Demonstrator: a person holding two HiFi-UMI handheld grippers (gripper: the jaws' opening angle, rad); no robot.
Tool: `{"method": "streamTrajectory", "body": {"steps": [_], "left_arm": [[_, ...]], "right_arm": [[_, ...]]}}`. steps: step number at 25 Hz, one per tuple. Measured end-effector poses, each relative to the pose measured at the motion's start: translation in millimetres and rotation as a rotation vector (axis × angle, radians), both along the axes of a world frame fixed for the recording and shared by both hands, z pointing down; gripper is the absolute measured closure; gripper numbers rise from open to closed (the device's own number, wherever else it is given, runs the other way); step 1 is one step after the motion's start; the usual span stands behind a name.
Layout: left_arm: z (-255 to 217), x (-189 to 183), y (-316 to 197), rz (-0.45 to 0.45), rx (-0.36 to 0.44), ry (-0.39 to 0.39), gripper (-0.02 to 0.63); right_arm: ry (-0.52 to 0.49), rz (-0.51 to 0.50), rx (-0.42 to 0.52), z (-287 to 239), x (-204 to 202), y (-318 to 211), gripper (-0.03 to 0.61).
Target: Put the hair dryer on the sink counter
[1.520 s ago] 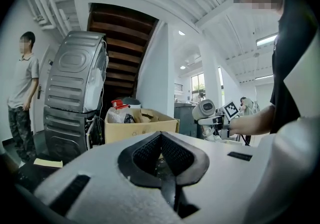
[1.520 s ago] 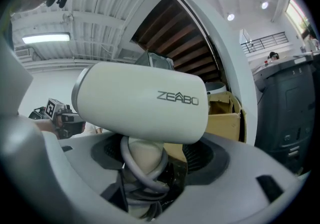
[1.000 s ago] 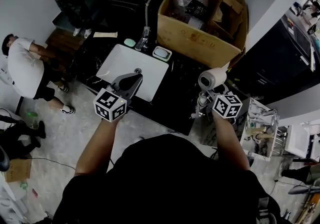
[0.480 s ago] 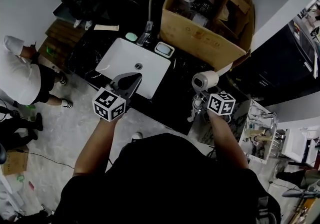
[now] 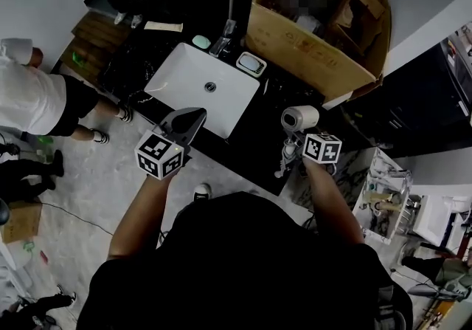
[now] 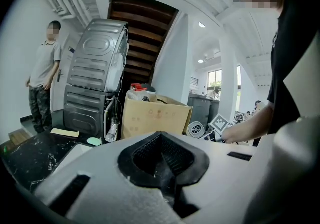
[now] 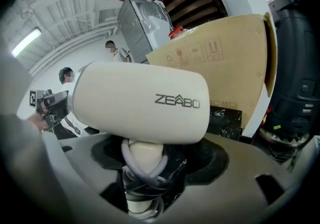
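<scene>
The fingers of the right gripper pinch the handle of the white hair dryer, with its grey cord looped round the handle just above the grip. The barrel sits crosswise on top, its brand lettering facing the camera. Seen from the head view, the hair dryer is held upright in the right gripper, to the right of the white sink basin and over the right end of the black counter. The cardboard box stands just behind it.

The fingers of the left gripper are pressed together with nothing between them. That left gripper hangs over the basin's front edge.

As for progress, the pickup looks done and the carry nearly so — the dryer is beside the basin but, by my reading, not yet resting on the counter. What is left is to lower it onto the bare dark strip right of the basin and let go.
</scene>
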State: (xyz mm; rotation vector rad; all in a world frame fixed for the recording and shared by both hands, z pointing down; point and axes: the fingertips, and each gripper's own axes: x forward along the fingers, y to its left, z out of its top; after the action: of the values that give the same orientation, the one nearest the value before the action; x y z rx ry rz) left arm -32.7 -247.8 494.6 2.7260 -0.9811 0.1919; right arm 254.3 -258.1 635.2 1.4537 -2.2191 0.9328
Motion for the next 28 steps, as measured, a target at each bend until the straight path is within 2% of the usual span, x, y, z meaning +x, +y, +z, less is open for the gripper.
{"method": "streamTrajectory", "body": {"steps": [5, 18, 28], "left_arm": [[3, -9, -1, -0.028, -0.004, 0.003, 0.598], [23, -17, 10, -0.033, -0.043, -0.004, 0.598], [22, -29, 16, -0.062, -0.04, -0.013, 0.598]], "right_arm": [[-0.007, 0.003, -0.034, 17, -4, -5, 0.259], [0.03, -0.002, -0.129, 66, -12, -14, 0.259], [0.054, -0.009, -0.19, 93, -15, -24, 0.259]]}}
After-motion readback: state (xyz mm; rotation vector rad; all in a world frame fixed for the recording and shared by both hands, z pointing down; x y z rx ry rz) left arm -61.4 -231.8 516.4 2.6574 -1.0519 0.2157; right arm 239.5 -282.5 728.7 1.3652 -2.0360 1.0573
